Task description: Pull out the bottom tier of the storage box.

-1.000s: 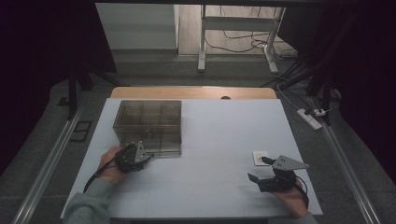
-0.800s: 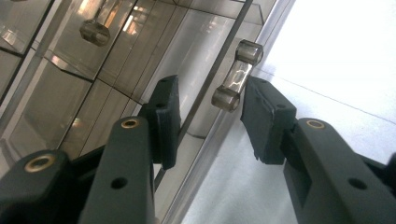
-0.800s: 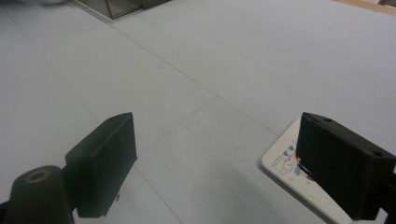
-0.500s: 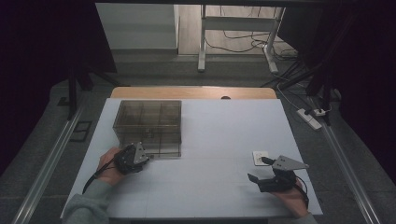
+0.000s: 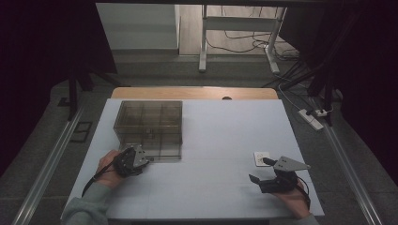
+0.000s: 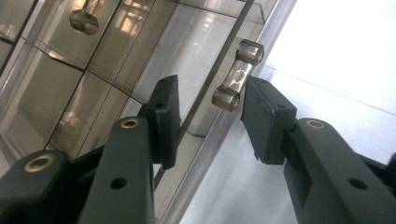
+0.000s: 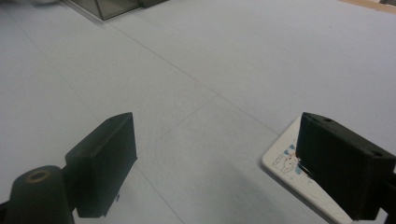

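Left gripper sits at the near front of one smoky clear plastic drawer cabinet, which stands on the left half of the white table. Its two black jaws are spread apart in the left gripper view, with one clear bar-shaped drawer handle between them; the right-hand jaw is just beside or touching the handle, the other well clear of it, so nothing is clamped. A second handle of the same kind shows at the top left of that view, on another drawer. From the high view the cabinet's top shows a grid of six compartments, three across and two deep.

Right gripper hovers low over the near right part of the table, well apart from the cabinet, its two jaws wide open and holding nothing. One small white card with a faint printed drawing lies flat on the table just beside it; in the right gripper view the card pokes out from under the right-hand jaw
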`<state>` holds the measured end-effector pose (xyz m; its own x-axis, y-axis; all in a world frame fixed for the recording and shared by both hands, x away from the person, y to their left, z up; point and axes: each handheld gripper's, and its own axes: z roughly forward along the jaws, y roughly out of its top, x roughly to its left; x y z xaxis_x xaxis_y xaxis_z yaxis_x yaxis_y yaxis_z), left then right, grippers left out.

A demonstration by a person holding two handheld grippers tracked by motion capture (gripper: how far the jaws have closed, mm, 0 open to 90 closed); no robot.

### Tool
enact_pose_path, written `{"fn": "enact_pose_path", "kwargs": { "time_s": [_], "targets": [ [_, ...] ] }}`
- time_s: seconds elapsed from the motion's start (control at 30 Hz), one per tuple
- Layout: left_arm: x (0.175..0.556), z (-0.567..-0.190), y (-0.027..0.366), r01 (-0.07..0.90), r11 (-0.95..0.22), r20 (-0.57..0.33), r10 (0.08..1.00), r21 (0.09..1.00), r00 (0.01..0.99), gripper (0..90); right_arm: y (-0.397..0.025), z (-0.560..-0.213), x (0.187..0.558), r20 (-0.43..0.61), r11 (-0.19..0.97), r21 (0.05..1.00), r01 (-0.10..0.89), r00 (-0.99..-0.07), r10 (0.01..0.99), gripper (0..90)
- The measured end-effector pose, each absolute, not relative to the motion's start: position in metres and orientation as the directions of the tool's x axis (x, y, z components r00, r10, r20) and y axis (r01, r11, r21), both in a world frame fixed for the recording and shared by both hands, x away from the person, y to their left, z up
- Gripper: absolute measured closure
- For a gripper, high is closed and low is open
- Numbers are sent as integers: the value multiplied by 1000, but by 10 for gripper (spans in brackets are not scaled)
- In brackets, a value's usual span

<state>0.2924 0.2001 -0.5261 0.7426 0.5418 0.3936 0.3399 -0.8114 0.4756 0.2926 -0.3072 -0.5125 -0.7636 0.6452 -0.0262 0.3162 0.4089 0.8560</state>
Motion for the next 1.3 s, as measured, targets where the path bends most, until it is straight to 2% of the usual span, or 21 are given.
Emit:
{"fn": "enact_pose_path", "kwargs": {
  "time_s": [1.03,1.1,1.3],
  "targets": [
    [287,-527,201,343,-806,379,545,483,747,563,-307,-513,293,-30,420,850,317,-768,640,122],
    [287,-527,202,347,-800,376,553,490,744,550,-306,-513,293,-30,421,850,318,-768,640,123],
    [288,-522,206,368,-740,331,610,562,720,395,-306,-513,293,-30,421,850,317,-768,639,122]
  ]
}}
